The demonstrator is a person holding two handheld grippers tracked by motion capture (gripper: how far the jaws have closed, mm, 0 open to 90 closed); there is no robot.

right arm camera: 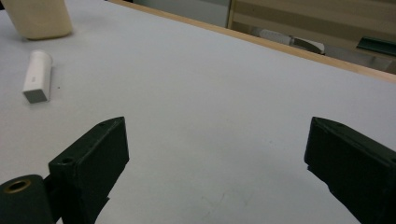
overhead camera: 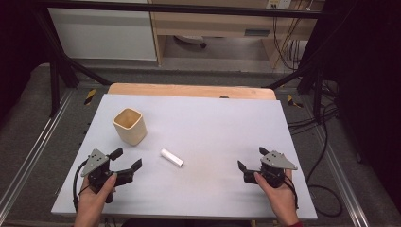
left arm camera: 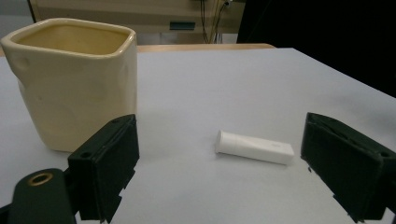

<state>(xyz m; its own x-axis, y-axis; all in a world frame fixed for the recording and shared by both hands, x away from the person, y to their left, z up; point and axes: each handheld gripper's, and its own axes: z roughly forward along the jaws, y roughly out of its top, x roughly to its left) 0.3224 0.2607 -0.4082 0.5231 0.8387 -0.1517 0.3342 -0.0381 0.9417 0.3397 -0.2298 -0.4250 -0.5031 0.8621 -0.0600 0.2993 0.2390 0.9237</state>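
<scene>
The left gripper [overhead camera: 126, 160] is sitting low on the desk [overhead camera: 213, 127], jaws gaping and empty, seemingly lining up the white tube [overhead camera: 171, 157] lying just beyond, near the cream cup [overhead camera: 129, 126]; the right gripper [overhead camera: 252, 161] is waiting apart, jaws likewise spread.

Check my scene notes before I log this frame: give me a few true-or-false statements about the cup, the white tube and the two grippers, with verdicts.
1. The cream cup stands upright on the table. True.
2. The white tube sits inside the cup. False: it lies flat on the table, apart from the cup.
3. The left gripper is shut on the tube. False: its jaws are open and hold nothing.
4. The right gripper is open with nothing between its jaws. True.
5. The tube lies nearer the left gripper than the right gripper. True.
</scene>
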